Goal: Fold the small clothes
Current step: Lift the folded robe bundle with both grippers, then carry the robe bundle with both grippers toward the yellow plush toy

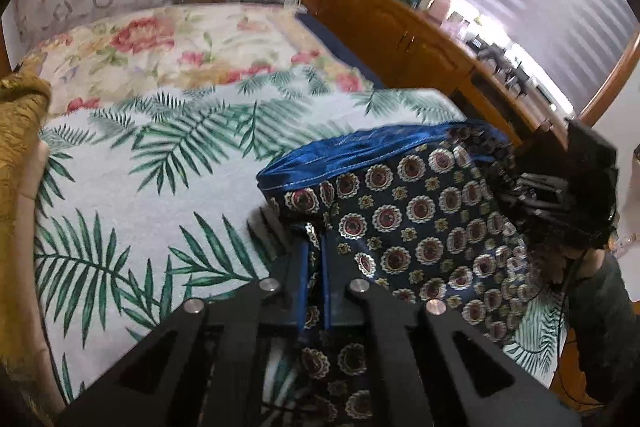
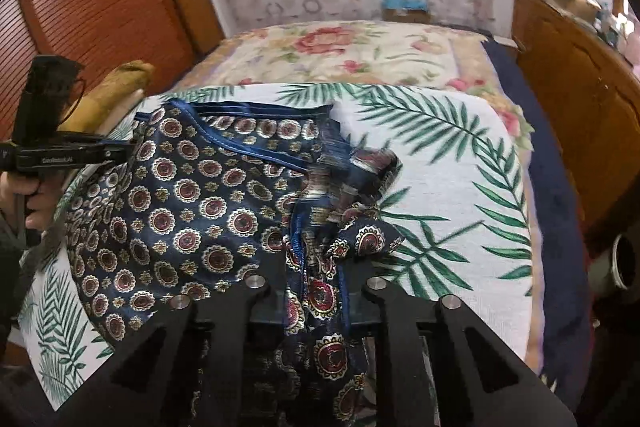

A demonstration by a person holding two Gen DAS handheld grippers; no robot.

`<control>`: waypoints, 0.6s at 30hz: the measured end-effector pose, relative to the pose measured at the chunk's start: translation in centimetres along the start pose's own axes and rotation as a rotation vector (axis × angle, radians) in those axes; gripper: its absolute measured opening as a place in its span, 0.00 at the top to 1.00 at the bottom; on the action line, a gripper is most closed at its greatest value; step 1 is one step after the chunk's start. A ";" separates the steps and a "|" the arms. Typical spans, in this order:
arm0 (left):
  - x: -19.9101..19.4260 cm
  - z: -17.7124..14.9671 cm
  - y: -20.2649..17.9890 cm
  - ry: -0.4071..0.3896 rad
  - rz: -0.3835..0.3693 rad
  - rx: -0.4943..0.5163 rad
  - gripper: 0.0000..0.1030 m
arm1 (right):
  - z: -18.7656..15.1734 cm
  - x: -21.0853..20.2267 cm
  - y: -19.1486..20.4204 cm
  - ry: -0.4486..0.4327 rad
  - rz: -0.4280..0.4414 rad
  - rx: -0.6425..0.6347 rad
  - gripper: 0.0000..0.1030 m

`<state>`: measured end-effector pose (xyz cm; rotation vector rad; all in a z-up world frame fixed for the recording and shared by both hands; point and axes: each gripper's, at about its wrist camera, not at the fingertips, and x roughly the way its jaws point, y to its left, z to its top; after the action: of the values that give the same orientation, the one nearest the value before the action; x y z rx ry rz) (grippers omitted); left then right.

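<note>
A: Left wrist view first. What's there?

B: Navy satin garment with red-and-gold medallion print and a shiny blue waistband (image 1: 404, 211), lying on the white bedspread with green palm fronds (image 1: 132, 211), toward its right edge. Left gripper (image 1: 316, 255) is pinched together on a bunched hem of the garment; cloth runs down between the black fingers (image 1: 280, 247).

A: Other gripper visible there?

B: Yes, right gripper (image 1: 576, 195), black and blurred, at the garment's far right side. Can't tell its jaws from this view.

A: Background?

B: Floral quilt (image 1: 168, 43) beyond the palm spread, wooden dresser (image 1: 400, 27) along the right.

A: Right wrist view.

B: Same garment (image 2: 192, 203) spread across the left half of the palm spread (image 2: 460, 195). Right gripper (image 2: 320, 267) is clamped on a gathered fold, fabric hanging down between the two fingers. One flap near the middle is motion-blurred.

A: Left gripper?

B: At the garment's left edge (image 2: 120, 151), held by a hand (image 2: 28, 199), tips on the cloth's corner.
</note>
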<state>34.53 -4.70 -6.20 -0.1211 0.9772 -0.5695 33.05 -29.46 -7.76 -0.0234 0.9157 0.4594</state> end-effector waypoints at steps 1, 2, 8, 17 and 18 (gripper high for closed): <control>-0.5 -0.1 -0.2 -0.018 0.000 0.000 0.99 | -0.1 -0.1 0.3 -0.010 -0.010 -0.018 0.90; -1.3 -0.3 -0.5 -0.040 -0.005 0.002 0.99 | -0.2 -0.4 0.6 -0.020 -0.015 -0.024 0.91; -7.4 -1.0 -3.6 -0.204 -0.020 0.043 1.00 | -0.8 -3.3 2.4 -0.144 -0.049 -0.043 0.92; -14.3 -0.6 -5.1 -0.359 -0.003 0.070 0.99 | 1.7 -9.0 5.5 -0.300 -0.071 -0.103 0.92; -15.0 -0.8 -4.8 -0.374 0.008 0.065 0.99 | 1.9 -9.3 5.8 -0.308 -0.070 -0.111 0.92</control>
<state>25.59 -0.99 6.27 -0.1588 0.5954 -0.5466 27.36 -27.30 1.52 -0.0831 0.5846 0.4337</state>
